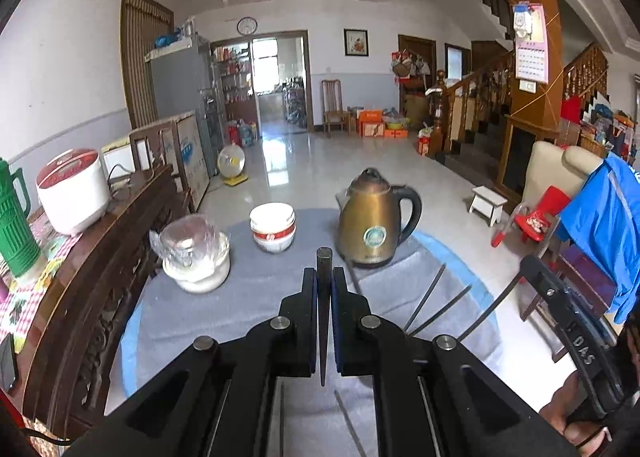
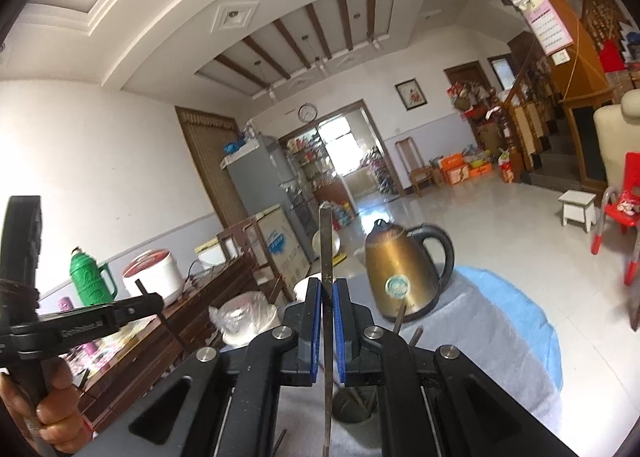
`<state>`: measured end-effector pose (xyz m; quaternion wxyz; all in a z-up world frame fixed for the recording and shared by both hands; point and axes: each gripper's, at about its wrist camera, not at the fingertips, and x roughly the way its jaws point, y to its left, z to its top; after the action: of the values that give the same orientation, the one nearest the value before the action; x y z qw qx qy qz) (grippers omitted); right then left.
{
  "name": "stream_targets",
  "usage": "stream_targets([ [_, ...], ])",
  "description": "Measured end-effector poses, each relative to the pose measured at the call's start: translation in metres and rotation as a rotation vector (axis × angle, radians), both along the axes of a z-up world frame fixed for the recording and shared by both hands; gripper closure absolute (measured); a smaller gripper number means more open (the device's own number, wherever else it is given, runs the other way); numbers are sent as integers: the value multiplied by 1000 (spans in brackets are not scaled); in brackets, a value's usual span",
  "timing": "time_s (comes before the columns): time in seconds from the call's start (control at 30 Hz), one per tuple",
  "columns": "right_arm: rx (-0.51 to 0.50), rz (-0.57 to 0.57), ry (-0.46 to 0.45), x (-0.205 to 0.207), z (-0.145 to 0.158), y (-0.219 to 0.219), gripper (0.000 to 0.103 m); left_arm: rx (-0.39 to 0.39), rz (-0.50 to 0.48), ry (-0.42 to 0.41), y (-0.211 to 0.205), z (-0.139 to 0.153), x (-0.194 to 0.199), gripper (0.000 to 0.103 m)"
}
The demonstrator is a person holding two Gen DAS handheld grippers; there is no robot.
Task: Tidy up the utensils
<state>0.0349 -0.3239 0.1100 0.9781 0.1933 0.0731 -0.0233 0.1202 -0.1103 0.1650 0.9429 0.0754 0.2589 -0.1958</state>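
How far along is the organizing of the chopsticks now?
Done: some chopsticks already stand in the holder cup. In hand: the left claw grips one dark chopstick, the right claw one metal chopstick. Left: several loose chopsticks lie on the grey cloth.

Both wrist views look along their fingers, sharing the kettle [image 1: 374, 229]; right seemingly tilted higher.

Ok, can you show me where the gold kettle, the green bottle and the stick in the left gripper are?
Gold kettle [image 1: 370, 227]: left wrist view, on its body.
Green bottle [image 1: 14, 225]: left wrist view, on its ribbed side.
Stick in the left gripper [image 1: 324, 297]: left wrist view, on its shaft between the fingers.
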Motion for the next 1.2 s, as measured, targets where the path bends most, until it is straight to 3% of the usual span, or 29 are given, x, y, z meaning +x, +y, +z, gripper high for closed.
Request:
stream_targets([
  [0.23,6,-99,-48,7,2,-6,96,-78,-47,-63,-11,22,-5,96],
  [0.47,32,-166,-29,24,-17,-11,96,-164,-80,-71,-23,12,1,96],
  [0.63,28,-172,2,32,-32,-12,96,-197,-62,-17,-31,-20,18,96],
  [0.93,7,-144,85,42,-49,-11,96,-202,-4,197,-28,-83,61,96],
  [1.2,24,-113,131,39,-58,-11,94,-157,-32,208,-20,-93,46,96],
])
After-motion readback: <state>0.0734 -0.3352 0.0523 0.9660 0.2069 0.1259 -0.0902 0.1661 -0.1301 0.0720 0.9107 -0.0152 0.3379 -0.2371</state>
